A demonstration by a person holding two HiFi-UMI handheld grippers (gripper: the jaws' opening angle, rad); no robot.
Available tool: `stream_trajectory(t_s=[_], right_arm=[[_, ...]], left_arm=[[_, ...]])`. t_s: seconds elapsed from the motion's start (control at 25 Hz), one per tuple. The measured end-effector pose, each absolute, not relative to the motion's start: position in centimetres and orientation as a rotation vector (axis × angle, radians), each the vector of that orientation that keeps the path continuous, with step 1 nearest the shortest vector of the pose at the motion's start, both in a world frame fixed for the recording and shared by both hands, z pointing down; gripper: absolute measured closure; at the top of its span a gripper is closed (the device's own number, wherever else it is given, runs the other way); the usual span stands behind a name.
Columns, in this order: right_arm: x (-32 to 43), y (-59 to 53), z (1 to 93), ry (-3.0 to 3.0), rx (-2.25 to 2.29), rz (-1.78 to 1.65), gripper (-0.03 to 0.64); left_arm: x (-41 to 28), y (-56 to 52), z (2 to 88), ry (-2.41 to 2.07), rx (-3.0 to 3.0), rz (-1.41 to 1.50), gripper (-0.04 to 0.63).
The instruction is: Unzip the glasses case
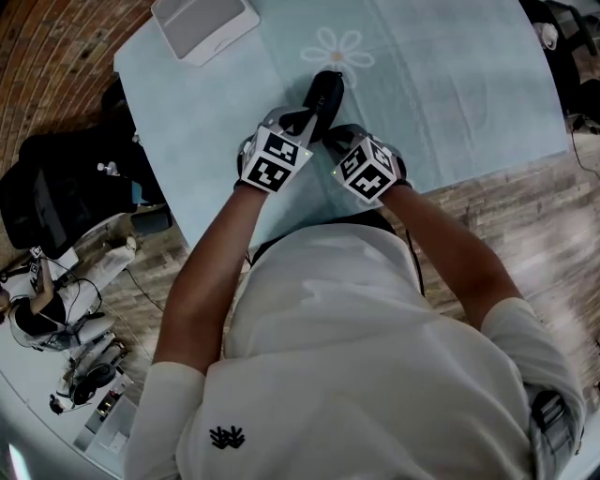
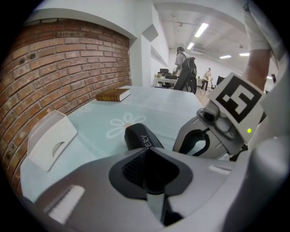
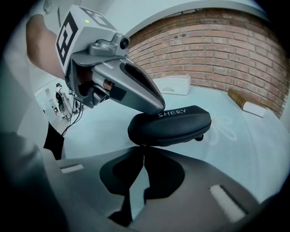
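Note:
The black zipped glasses case (image 1: pixel 324 94) lies on the pale blue tablecloth (image 1: pixel 450 84), long axis pointing away from me. In the right gripper view the case (image 3: pixel 174 124) shows the word SHERY on its lid. My left gripper (image 3: pixel 156 108) is shut, its tip resting on the lid's near end; in its own view the case (image 2: pixel 139 136) shows just past its tips (image 2: pixel 152 152). My right gripper (image 3: pixel 143 147) is shut at the case's near lower edge, pinching what looks like the small zipper pull. Both grippers (image 1: pixel 314 117) (image 1: pixel 330 133) meet at the case's near end.
A white box (image 1: pixel 202 23) sits at the table's far left corner. A brown book (image 2: pixel 113 95) lies further back by the brick wall (image 2: pixel 59 68). A daisy print (image 1: pixel 339 47) is just beyond the case. A black chair and gear (image 1: pixel 56 202) stand left of the table.

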State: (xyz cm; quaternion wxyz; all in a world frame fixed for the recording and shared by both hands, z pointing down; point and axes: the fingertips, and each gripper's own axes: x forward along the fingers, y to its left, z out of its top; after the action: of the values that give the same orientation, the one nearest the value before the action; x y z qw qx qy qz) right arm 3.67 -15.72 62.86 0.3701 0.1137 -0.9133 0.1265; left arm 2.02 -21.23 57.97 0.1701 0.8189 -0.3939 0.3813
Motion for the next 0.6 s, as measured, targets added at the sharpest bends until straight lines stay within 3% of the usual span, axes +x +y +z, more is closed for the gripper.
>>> stream_trajectory(t_s=[0.6], right_arm=[[4.55, -15.80, 62.43, -2.357, 0.326, 0.328, 0.615]], left_arm=[[2.06, -20.86, 58.20, -1.109, 2.378, 1.162, 0.540]])
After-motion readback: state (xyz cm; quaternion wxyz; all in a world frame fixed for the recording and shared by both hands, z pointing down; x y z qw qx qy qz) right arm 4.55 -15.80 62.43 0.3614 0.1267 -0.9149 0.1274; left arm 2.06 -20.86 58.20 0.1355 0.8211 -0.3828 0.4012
